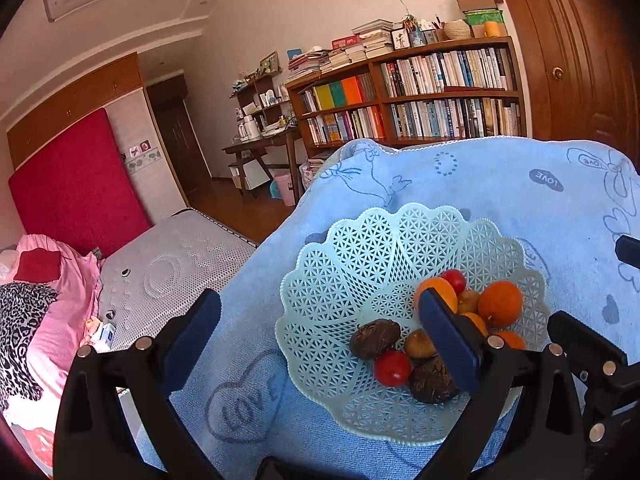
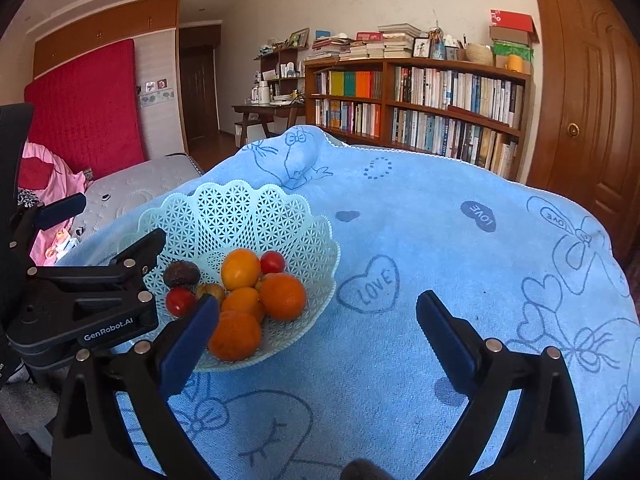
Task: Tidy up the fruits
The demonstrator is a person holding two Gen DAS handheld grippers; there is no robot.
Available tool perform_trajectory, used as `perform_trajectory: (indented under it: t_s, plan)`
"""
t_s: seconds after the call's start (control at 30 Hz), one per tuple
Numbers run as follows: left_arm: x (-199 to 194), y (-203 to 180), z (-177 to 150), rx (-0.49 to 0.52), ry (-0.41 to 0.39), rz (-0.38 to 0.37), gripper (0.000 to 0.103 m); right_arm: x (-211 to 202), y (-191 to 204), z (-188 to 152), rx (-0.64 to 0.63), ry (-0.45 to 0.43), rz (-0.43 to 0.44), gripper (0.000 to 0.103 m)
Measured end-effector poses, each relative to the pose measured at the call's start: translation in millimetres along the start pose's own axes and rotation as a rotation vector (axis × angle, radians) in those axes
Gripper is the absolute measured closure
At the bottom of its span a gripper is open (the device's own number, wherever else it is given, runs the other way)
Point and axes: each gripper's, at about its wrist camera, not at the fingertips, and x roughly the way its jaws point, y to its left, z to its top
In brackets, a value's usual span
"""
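A pale green lattice basket (image 1: 352, 248) (image 2: 240, 208) sits on the blue towel (image 1: 500, 192) (image 2: 420, 240). It holds several fruits: oranges (image 1: 500, 303) (image 2: 282, 297), red tomatoes (image 1: 393, 368) (image 2: 273, 262), dark brown fruits (image 1: 374, 338) (image 2: 181, 274) and a small tan one (image 2: 210, 291). My left gripper (image 1: 320, 336) hovers open over the basket's near left rim, nothing between its fingers. My right gripper (image 2: 318, 332) is open and empty above the towel just right of the basket; its left finger (image 2: 192, 340) overlaps the basket's near edge.
The towel-covered surface drops off at the left toward a bed (image 1: 172, 268) with pink bedding (image 1: 60, 320). A bookshelf (image 2: 420, 100), a desk (image 2: 268, 110) and a wooden door (image 2: 584, 100) stand behind. Open towel lies right of the basket.
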Motion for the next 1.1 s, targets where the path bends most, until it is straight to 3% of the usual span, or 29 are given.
perform_trajectory:
  t_s: [1.1]
  plan:
    - [-4.2,8.7,-10.6,0.019,0.022,0.037,0.003,-4.7,25.3,-10.9,-0.104,-0.006,0.011,0.005]
